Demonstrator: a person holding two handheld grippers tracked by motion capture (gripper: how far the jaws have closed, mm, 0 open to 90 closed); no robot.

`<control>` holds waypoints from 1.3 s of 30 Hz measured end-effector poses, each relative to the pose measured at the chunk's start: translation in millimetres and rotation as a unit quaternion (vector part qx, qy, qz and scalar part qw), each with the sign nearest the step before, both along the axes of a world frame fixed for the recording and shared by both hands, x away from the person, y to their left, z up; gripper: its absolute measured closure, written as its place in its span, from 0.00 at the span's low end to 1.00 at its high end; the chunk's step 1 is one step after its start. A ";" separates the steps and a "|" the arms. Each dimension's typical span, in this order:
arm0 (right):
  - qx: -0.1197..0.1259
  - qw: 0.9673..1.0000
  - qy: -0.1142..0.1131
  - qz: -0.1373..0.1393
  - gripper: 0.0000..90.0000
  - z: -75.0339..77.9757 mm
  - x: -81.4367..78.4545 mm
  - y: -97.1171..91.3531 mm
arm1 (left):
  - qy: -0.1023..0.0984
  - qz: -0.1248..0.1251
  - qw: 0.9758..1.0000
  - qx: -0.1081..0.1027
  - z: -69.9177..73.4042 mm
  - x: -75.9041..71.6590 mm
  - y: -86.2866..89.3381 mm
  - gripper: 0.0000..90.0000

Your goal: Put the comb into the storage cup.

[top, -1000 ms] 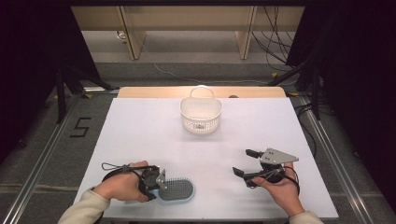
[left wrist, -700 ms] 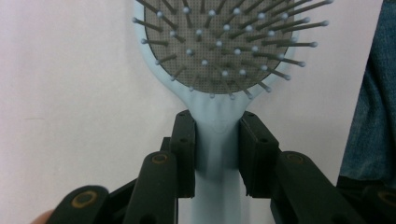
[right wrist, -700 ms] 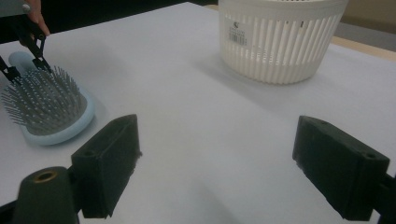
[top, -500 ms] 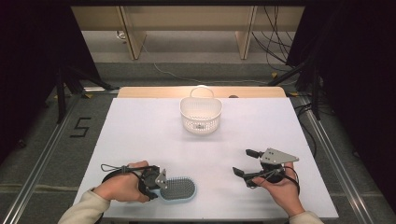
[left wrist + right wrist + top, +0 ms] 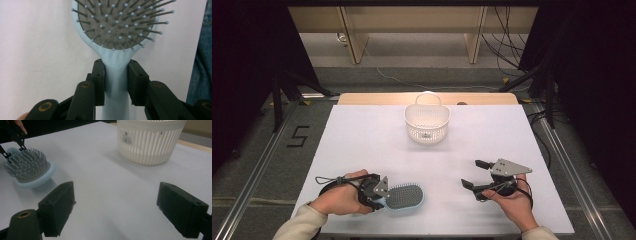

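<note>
The left gripper (image 5: 116, 75) is clamped on the neck of the pale blue hairbrush (image 5: 404, 196), its fingers (image 5: 98, 75) pressed against either side of the handle just below the bristle pad, as the left gripper view shows plainly. The hairbrush lies bristles-up at the near left of the white tabletop (image 5: 362, 140), its head pointing toward the middle. Compared with the pictures from a moment ago, nothing has shifted: the brush lies in the same spot, both hands sit where they were, and the grip looks no tighter or looser. That stillness suggests the grasp is settled and the lift has not begun. The right gripper (image 5: 477, 175) hovers at the near right with its fingers spread wide and nothing between them; through its own view the gap frames bare tabletop, with the white slatted basket (image 5: 427, 122) beyond. The basket stands at the far middle, well apart from the brush, and appears the likely destination. So the work seems to be at its start: brush secured, carry yet to come.
</note>
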State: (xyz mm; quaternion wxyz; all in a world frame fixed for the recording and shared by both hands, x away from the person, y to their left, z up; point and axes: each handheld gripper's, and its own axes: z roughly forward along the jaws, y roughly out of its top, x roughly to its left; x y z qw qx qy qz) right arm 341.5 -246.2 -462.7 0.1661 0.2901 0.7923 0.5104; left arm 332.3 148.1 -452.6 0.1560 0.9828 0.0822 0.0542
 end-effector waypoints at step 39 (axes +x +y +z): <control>0.002 1.000 -0.001 0.002 0.18 0.4 -0.2 0.1 | -0.054 0.050 0.990 -0.122 4.6 -3.7 19.1 0.77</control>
